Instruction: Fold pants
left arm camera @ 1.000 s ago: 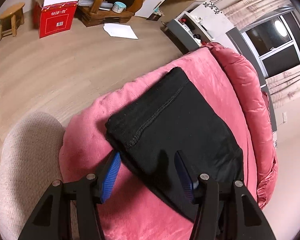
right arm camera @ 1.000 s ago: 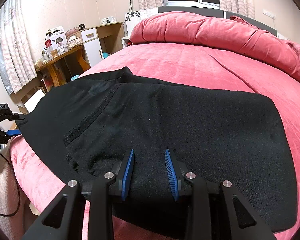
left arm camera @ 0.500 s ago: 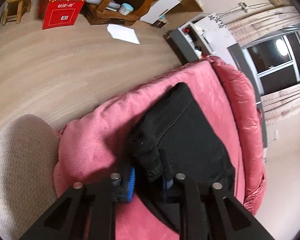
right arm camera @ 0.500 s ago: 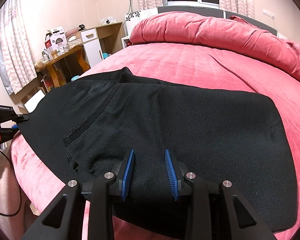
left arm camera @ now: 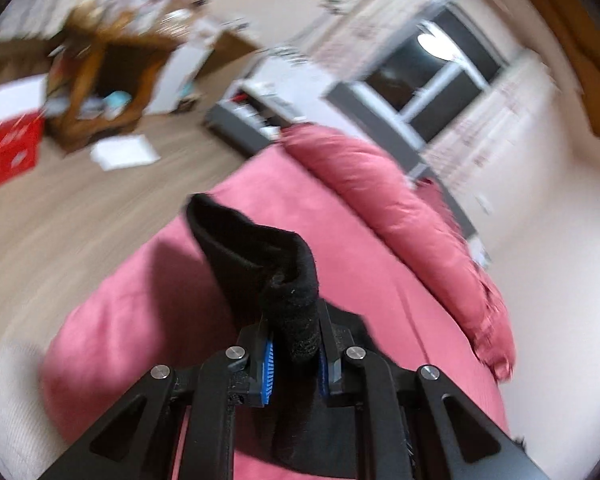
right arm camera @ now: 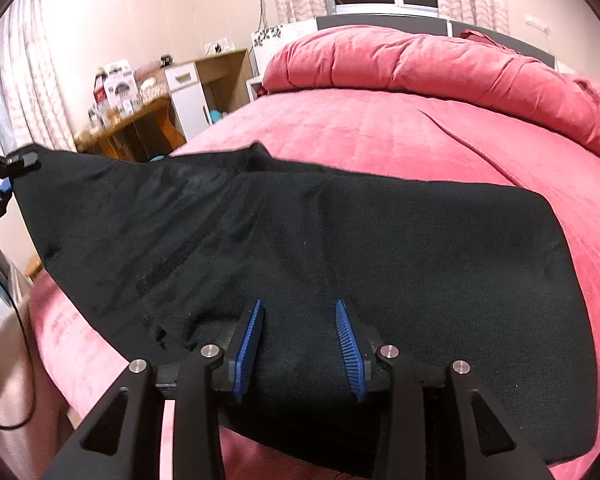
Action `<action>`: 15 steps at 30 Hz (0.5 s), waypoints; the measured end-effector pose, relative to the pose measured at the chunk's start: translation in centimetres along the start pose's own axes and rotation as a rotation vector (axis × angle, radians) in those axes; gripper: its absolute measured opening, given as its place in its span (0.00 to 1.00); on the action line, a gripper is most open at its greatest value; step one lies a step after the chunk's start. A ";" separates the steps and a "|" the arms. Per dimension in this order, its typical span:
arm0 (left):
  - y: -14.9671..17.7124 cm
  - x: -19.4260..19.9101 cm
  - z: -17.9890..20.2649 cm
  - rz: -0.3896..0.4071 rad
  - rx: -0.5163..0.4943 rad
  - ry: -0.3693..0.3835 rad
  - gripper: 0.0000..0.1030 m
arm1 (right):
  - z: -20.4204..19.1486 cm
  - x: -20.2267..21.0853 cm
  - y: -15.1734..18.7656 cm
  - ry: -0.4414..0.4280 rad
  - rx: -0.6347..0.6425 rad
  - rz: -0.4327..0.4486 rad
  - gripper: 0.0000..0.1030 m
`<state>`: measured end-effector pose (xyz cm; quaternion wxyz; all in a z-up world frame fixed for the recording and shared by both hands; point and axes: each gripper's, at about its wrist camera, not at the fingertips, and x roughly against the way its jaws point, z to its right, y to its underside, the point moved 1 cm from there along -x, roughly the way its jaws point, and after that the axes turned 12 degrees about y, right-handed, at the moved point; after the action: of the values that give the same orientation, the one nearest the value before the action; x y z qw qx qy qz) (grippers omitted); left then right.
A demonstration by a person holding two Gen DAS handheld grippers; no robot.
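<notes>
Black pants lie spread across the pink bed. My left gripper is shut on a bunched edge of the pants, its jaws still closing, and holds that edge above the bed. In the right wrist view the left gripper shows at the far left, with the pants' corner stretched up to it. My right gripper rests low over the near edge of the pants. Its jaws are opening, and flat fabric lies under the gap without being pinched.
A rolled pink quilt lies along the head of the bed. A wooden desk with clutter stands left of the bed. On the wooden floor are a red box and white paper. A beige cushion sits near the bed's corner.
My left gripper closed on the pants' edge and raised it off the bed, tilting as it rose. The right gripper stayed where it was and its jaws spread a little wider.
</notes>
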<state>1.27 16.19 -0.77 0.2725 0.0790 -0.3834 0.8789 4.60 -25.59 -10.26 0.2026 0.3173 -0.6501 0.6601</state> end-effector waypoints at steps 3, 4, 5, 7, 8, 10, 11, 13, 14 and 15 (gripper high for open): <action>-0.5 -0.5 3.7 -0.012 -0.105 0.059 0.15 | 0.7 0.9 -0.3 0.019 -0.041 0.034 0.42; -0.6 -0.6 4.7 -0.016 -0.128 0.074 0.15 | 0.9 1.3 -0.5 0.022 -0.054 0.044 0.42; -0.6 -0.8 5.7 -0.022 -0.153 0.094 0.15 | 1.3 1.7 -0.7 0.027 -0.075 0.055 0.42; -0.7 -1.5 7.9 -0.041 -0.205 0.136 0.15 | 2.3 2.4 -0.9 0.035 -0.129 0.065 0.44; -0.7 -1.8 8.9 -0.049 -0.223 0.153 0.15 | 2.7 2.5 -1.0 0.030 -0.154 0.066 0.45; -0.3 -2.5 11.0 -0.077 -0.264 0.195 0.15 | 4.5 2.6 -1.1 0.014 -0.257 0.046 0.47; 0.1 -3.0 12.2 -0.095 -0.294 0.219 0.15 | 5.0 2.7 -1.0 0.006 -0.291 0.039 0.47; 1.4 -4.1 15.1 -0.144 -0.375 0.273 0.15 | 6.4 2.9 -0.8 -0.010 -0.375 0.034 0.47; 2.2 -4.6 16.4 -0.167 -0.409 0.298 0.15 | 6.9 3.1 -0.8 -0.010 -0.391 0.037 0.47; 2.8 -5.0 17.4 -0.187 -0.435 0.323 0.15 | 7.2 3.3 -0.8 -0.012 -0.401 0.041 0.47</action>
<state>2.77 0.06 7.74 0.4204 -0.0874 -0.5056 0.7483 3.87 -33.09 -7.72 0.2445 0.2614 -0.7761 0.5192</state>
